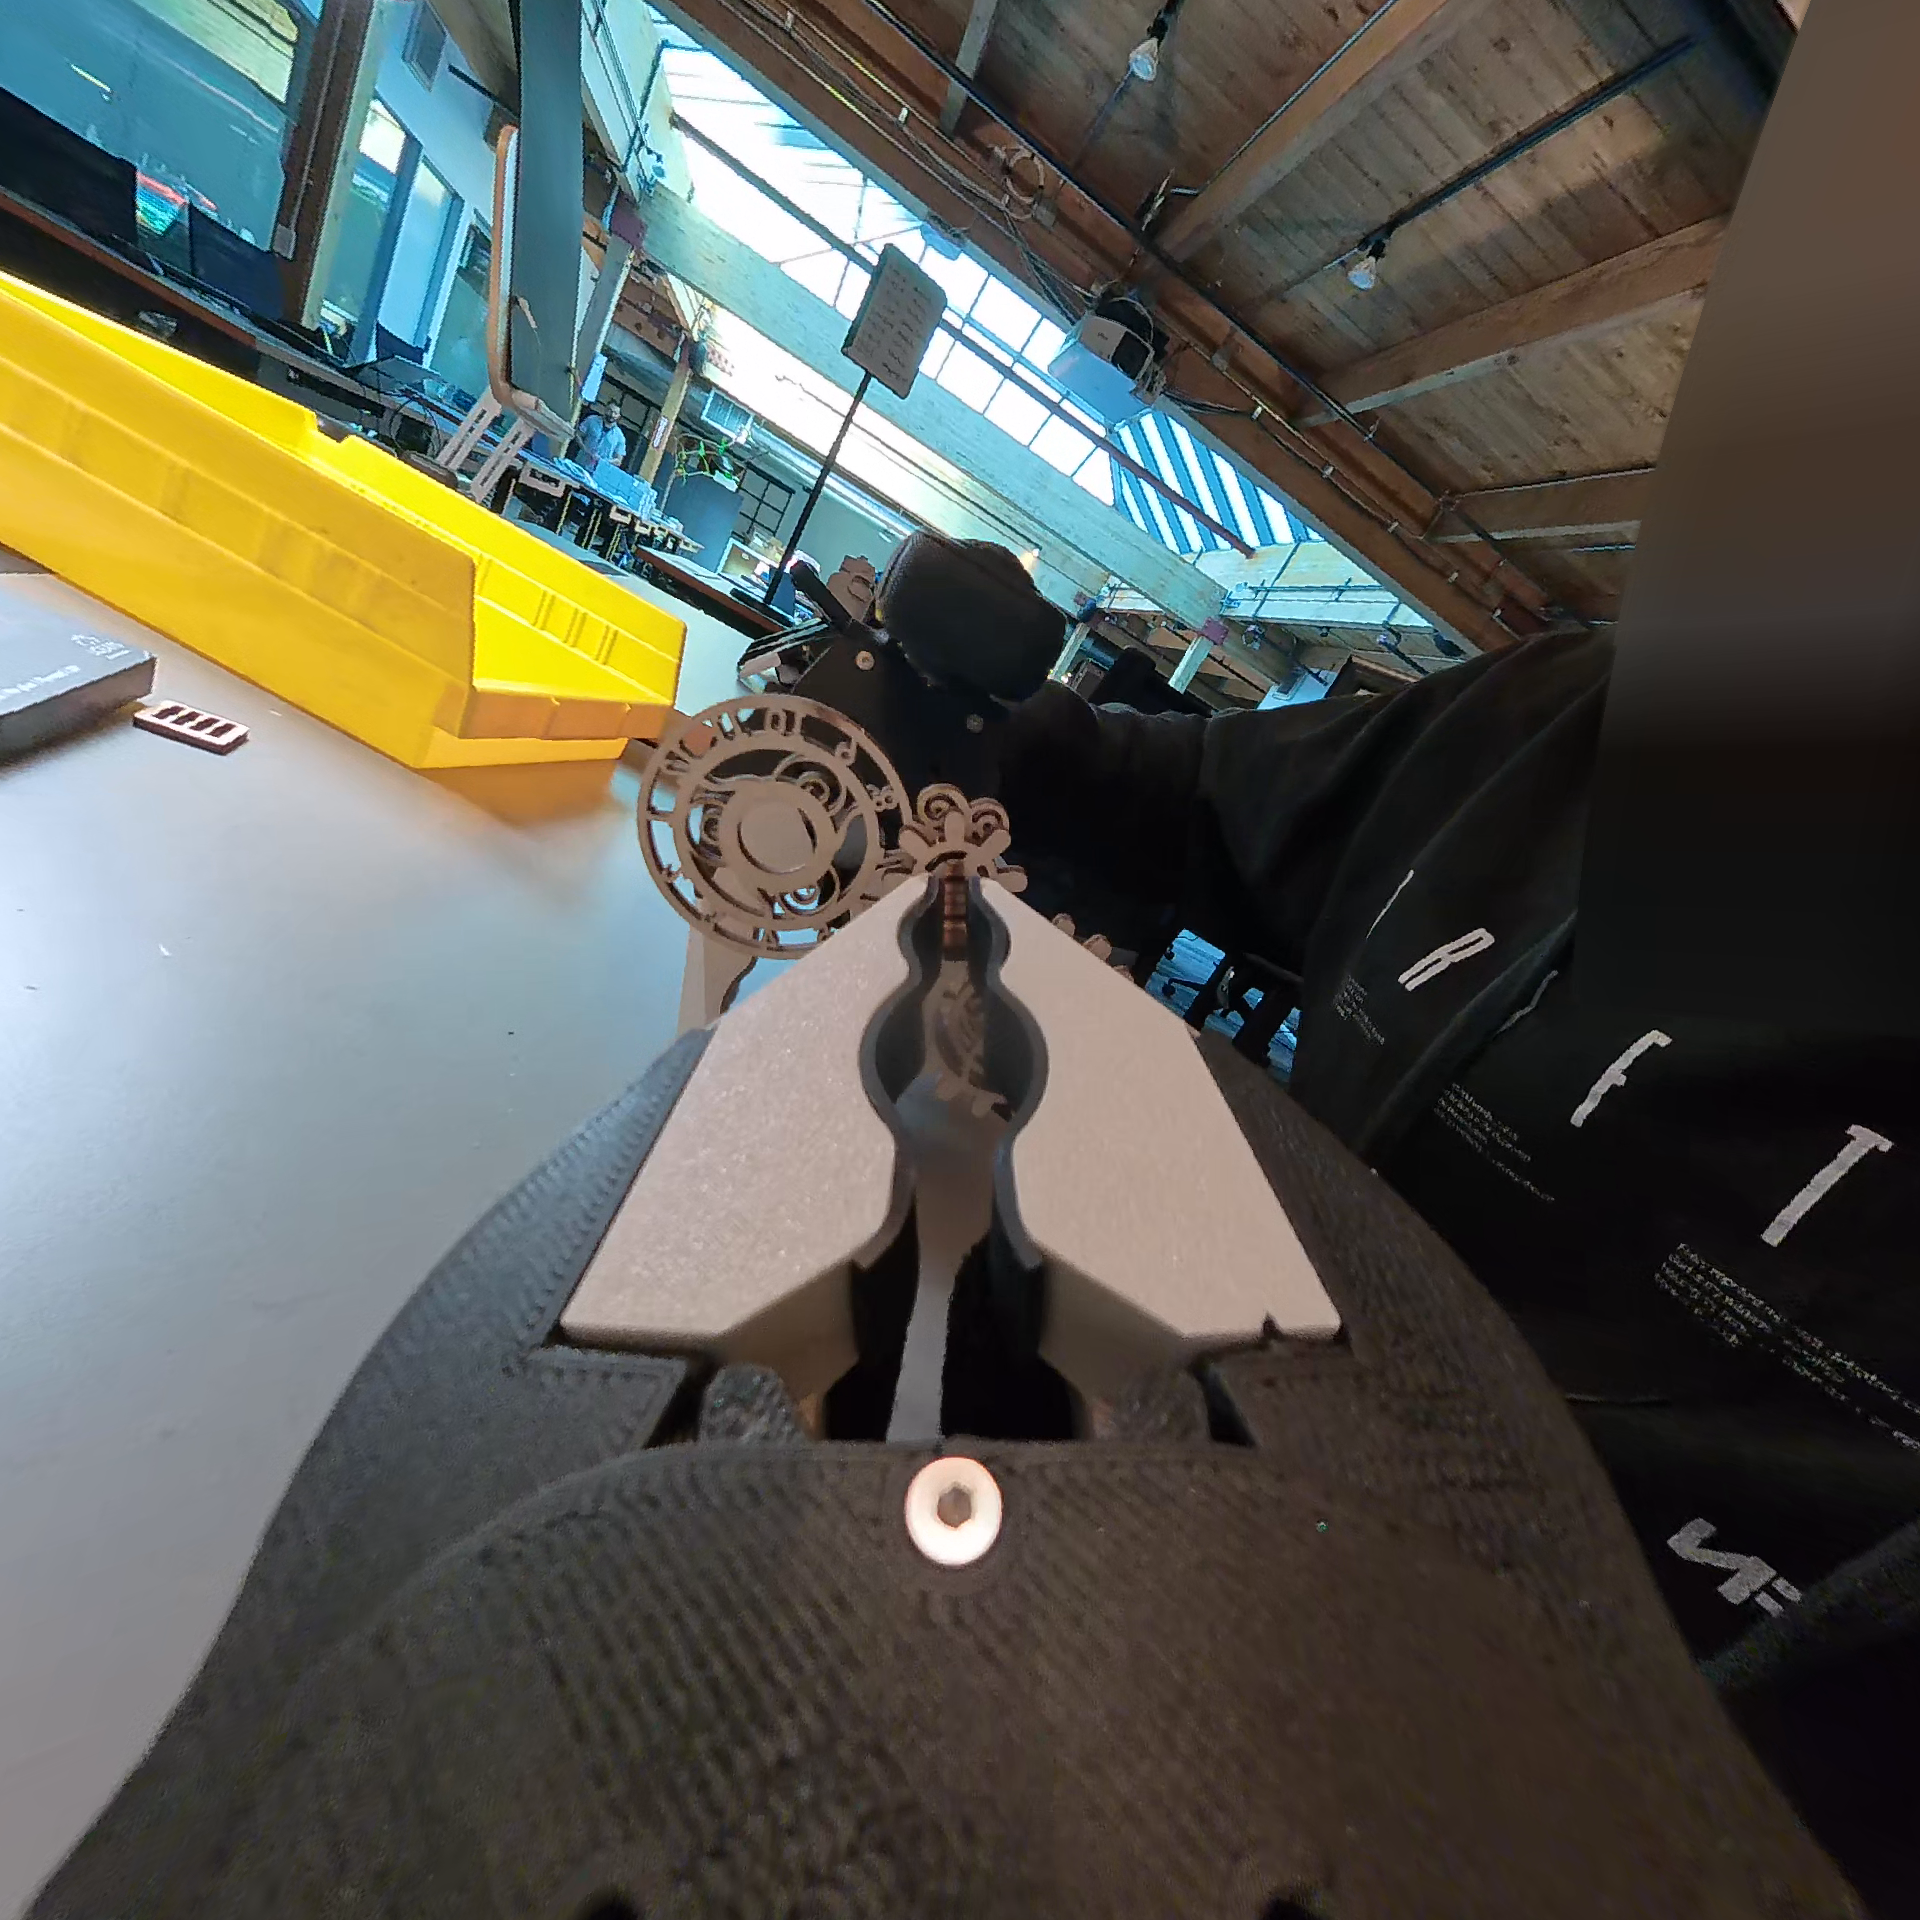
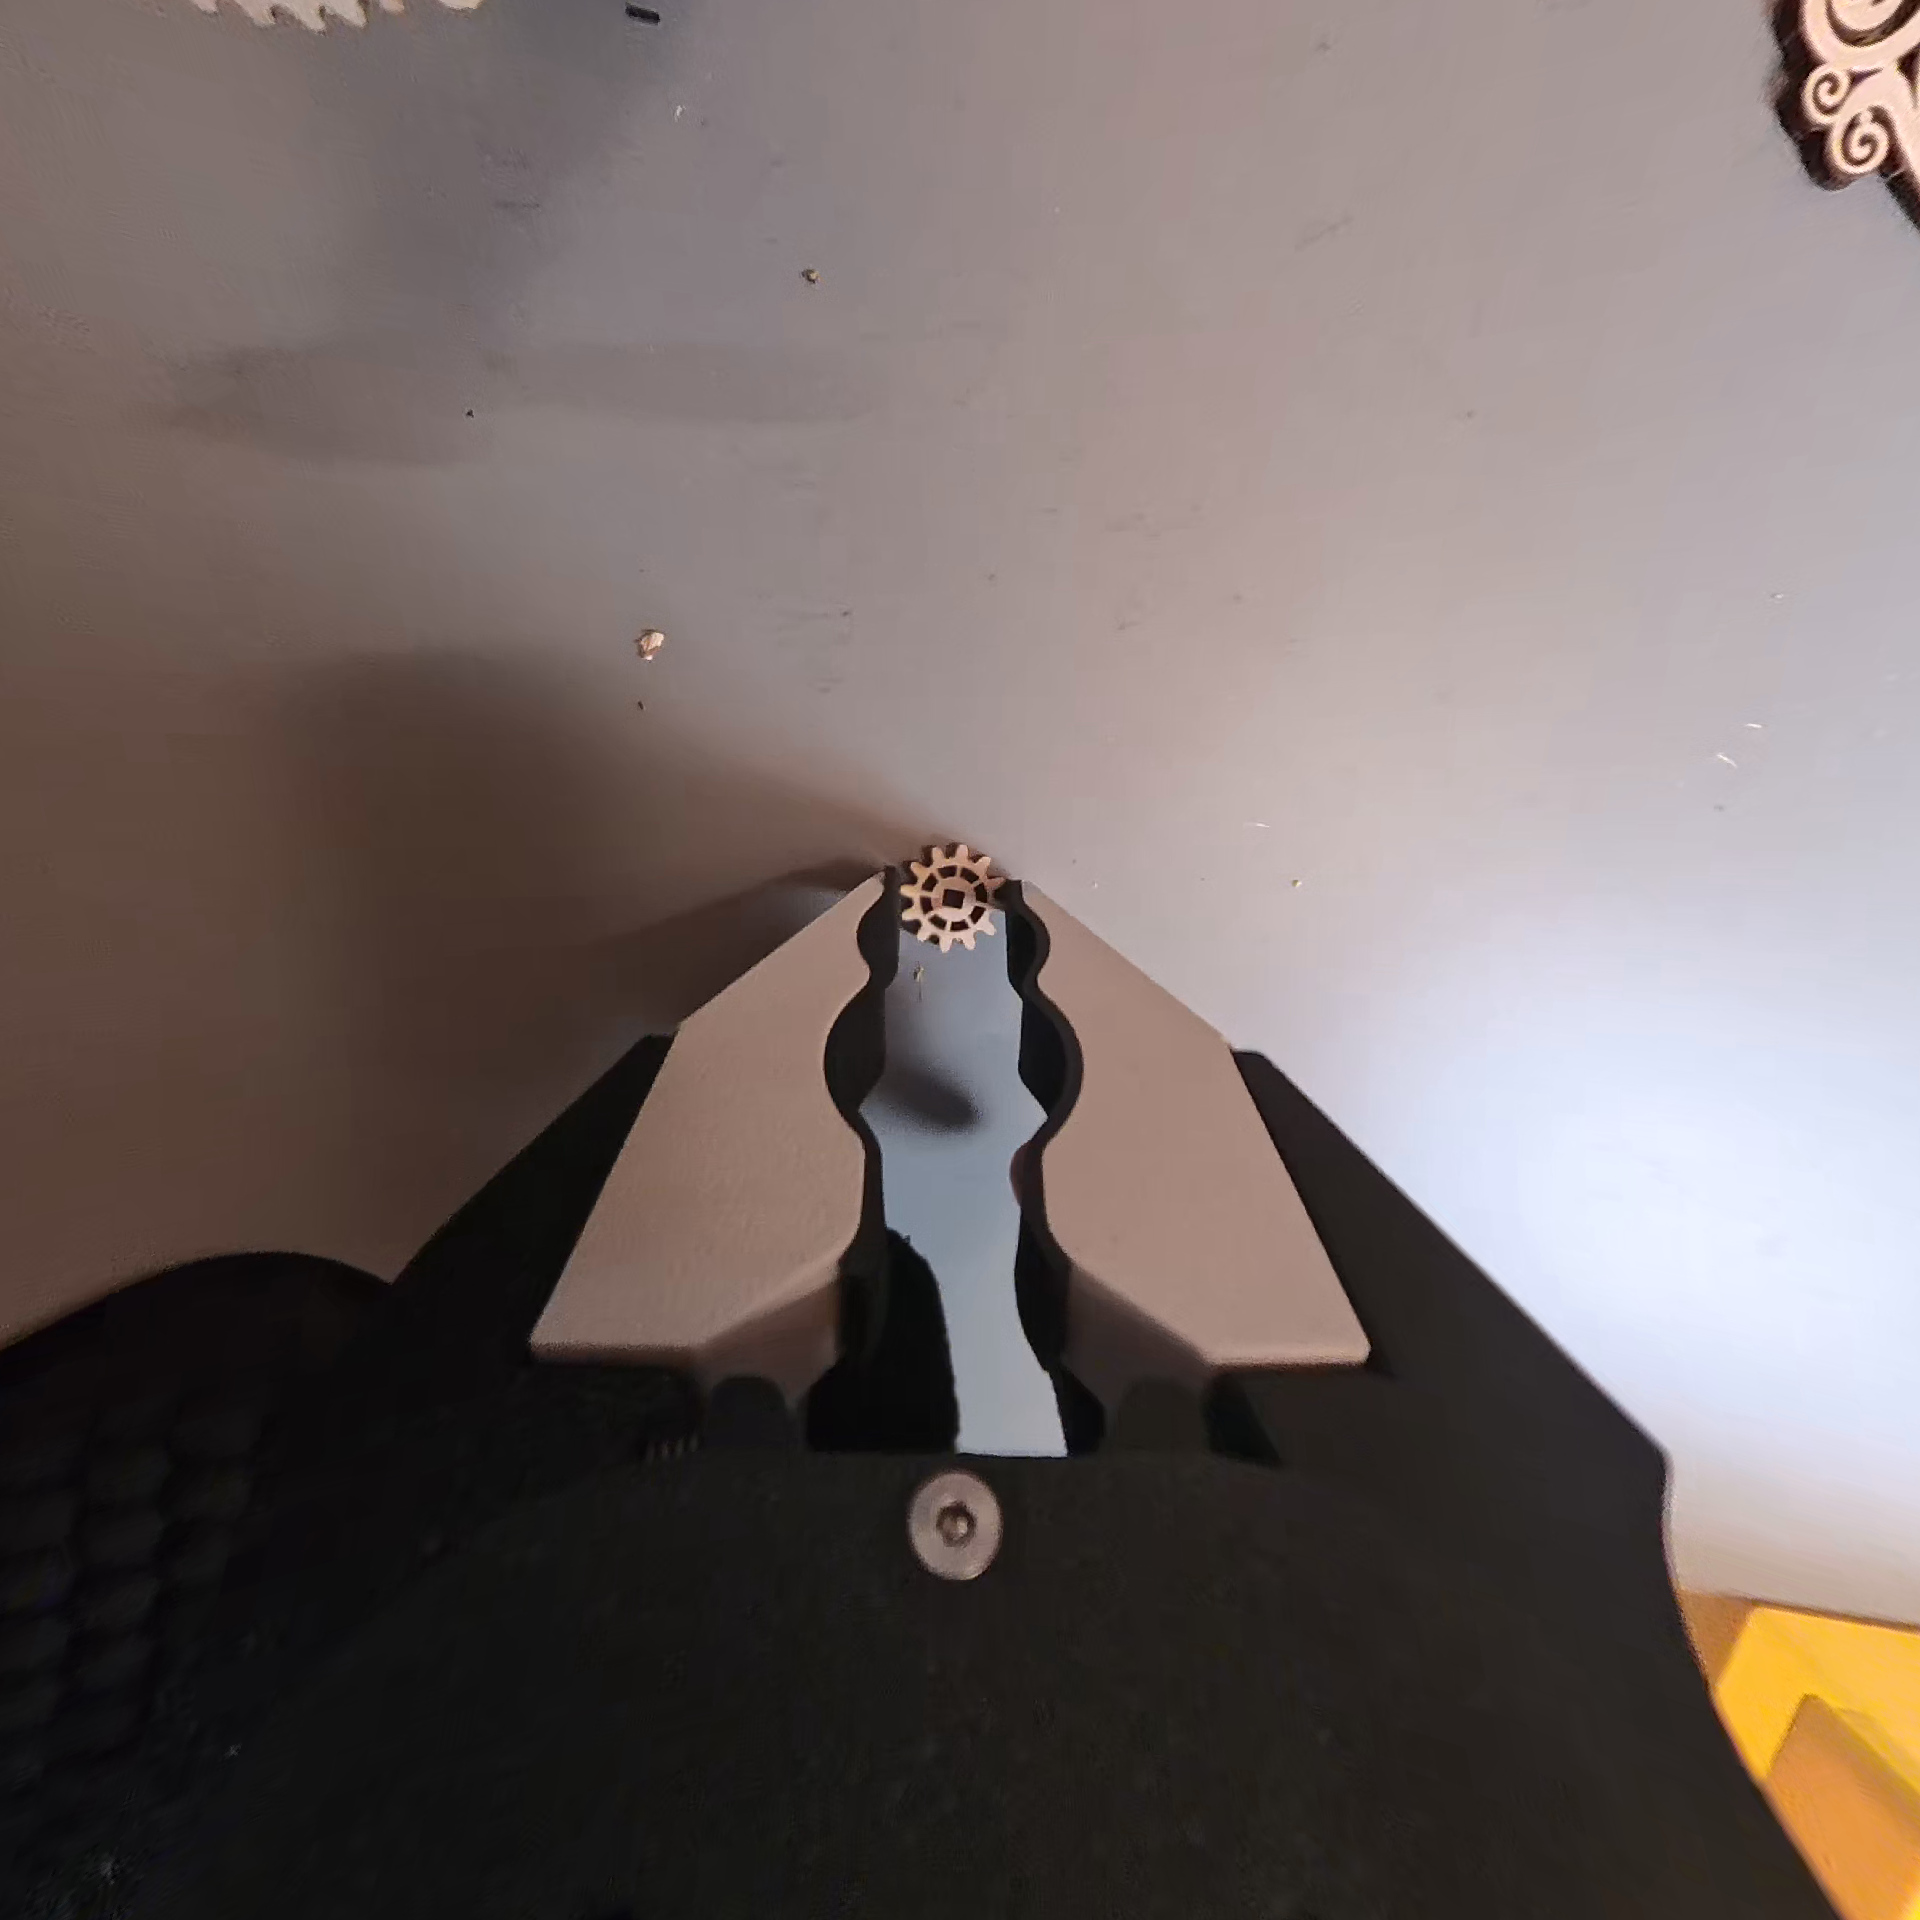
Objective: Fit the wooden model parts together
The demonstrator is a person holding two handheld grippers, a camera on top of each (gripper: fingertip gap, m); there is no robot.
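In the left wrist view my left gripper (image 1: 954,894) is shut on the thin edge of a wooden model assembly (image 1: 769,831), an ornate round clock-like dial with a curled scroll piece (image 1: 956,821) sticking up past the tips. It is held above the grey table (image 1: 260,987). In the right wrist view my right gripper (image 2: 948,906) looks down at the table (image 2: 1143,468) and its fingertips are closed on a small wooden gear (image 2: 948,902) that lies at the table surface. The other gripper (image 1: 966,623) shows as a dark shape behind the dial.
Stacked yellow bins (image 1: 343,561) lie at the left on the table, with a dark flat box (image 1: 62,675) and a small slotted wooden piece (image 1: 192,724) beside them. A person's dark sleeve (image 1: 1507,883) fills the right. Ornate wooden parts (image 2: 1860,114) and a toothed piece (image 2: 332,8) lie at the view's edges. About 15 centimetres separates my left fingertips from my right.
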